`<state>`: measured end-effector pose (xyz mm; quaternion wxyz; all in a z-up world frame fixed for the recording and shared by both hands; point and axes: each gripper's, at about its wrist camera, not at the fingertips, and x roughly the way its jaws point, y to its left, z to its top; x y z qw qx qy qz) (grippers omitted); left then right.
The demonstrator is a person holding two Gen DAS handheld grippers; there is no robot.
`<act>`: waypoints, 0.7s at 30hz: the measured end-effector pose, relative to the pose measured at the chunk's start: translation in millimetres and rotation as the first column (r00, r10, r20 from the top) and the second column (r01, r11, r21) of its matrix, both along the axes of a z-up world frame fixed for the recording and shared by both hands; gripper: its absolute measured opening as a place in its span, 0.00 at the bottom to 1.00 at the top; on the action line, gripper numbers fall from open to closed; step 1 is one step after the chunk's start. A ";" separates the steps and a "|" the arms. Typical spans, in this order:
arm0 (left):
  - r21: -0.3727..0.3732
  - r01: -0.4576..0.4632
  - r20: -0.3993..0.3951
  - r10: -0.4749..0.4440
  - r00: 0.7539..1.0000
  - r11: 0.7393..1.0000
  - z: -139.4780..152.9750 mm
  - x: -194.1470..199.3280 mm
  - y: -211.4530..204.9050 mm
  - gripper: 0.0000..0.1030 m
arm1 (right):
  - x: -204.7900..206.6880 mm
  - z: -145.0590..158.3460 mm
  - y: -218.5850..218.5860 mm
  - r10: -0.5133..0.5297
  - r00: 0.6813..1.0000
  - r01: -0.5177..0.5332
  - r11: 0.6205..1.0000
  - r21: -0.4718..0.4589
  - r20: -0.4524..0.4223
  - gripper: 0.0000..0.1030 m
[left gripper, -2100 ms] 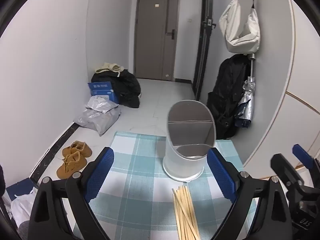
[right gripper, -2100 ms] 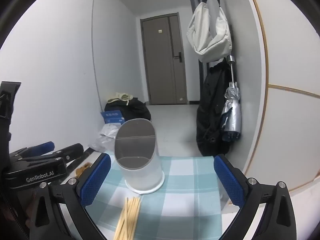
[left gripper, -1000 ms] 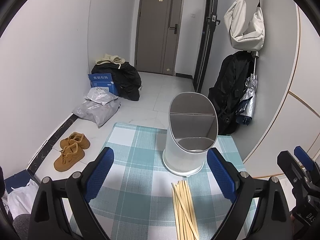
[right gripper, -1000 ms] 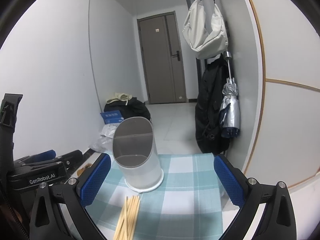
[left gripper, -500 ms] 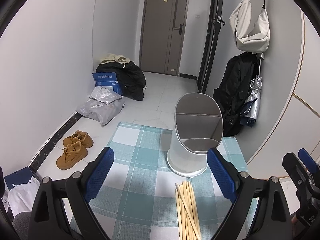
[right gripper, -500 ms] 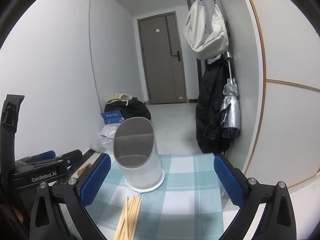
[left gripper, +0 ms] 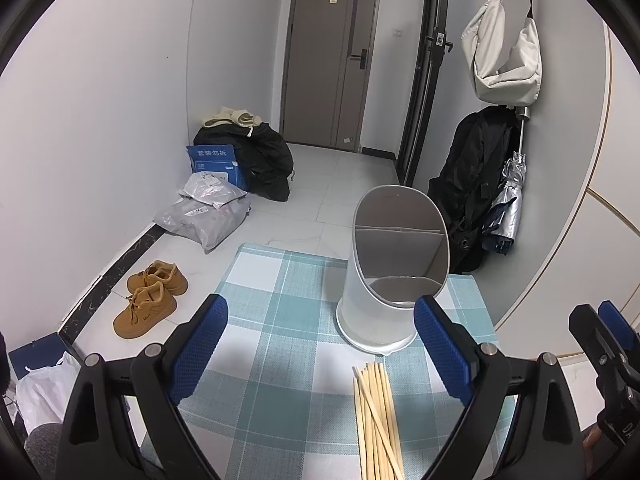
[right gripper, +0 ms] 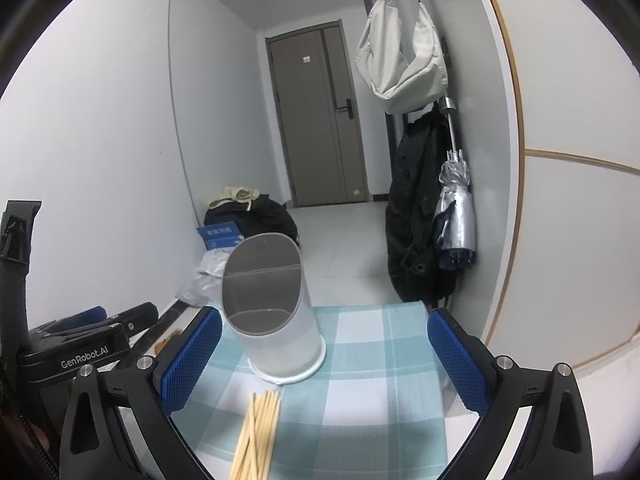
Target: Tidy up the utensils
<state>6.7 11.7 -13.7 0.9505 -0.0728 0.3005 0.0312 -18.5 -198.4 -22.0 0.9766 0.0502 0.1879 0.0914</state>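
Observation:
A white utensil holder (left gripper: pixel 384 300) with a slanted grey-rimmed mouth and inner dividers stands on the teal checked tablecloth (left gripper: pixel 280 360); it also shows in the right wrist view (right gripper: pixel 276 332). A bundle of several wooden chopsticks (left gripper: pixel 376 420) lies on the cloth just in front of it, also seen in the right wrist view (right gripper: pixel 258 432). My left gripper (left gripper: pixel 320 340) is open and empty, held above the cloth, left of the chopsticks. My right gripper (right gripper: pixel 324 352) is open and empty, above the cloth right of the holder.
The table's far edge meets a tiled floor with brown shoes (left gripper: pixel 150 298), grey parcels (left gripper: pixel 204 216), a blue box (left gripper: pixel 216 162) and black bags. A black backpack (left gripper: pixel 474 192) and folded umbrella (left gripper: pixel 508 208) hang on the right wall beside the table.
The left wrist view has shifted slightly, so the holder and chopsticks sit a little further right and lower. The right gripper has stayed almost still. Both stay open.

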 end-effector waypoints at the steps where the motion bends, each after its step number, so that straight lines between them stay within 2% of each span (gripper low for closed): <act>1: 0.001 -0.002 0.000 0.002 1.000 1.000 -0.2 -0.2 -0.1 0.89 | -0.1 -0.4 0.1 0.001 1.000 -0.001 1.000 0.000 0.000 1.00; 16: 0.000 0.007 -0.020 -0.007 1.000 1.000 -4.0 2.6 0.3 0.89 | 0.8 0.8 1.3 0.015 1.000 -0.015 1.000 -0.008 -0.002 1.00; 21: -0.008 0.028 -0.031 -0.028 0.999 1.000 -2.8 7.0 5.6 0.89 | 3.3 -2.4 7.9 0.068 0.997 -0.068 0.998 0.000 -0.019 1.00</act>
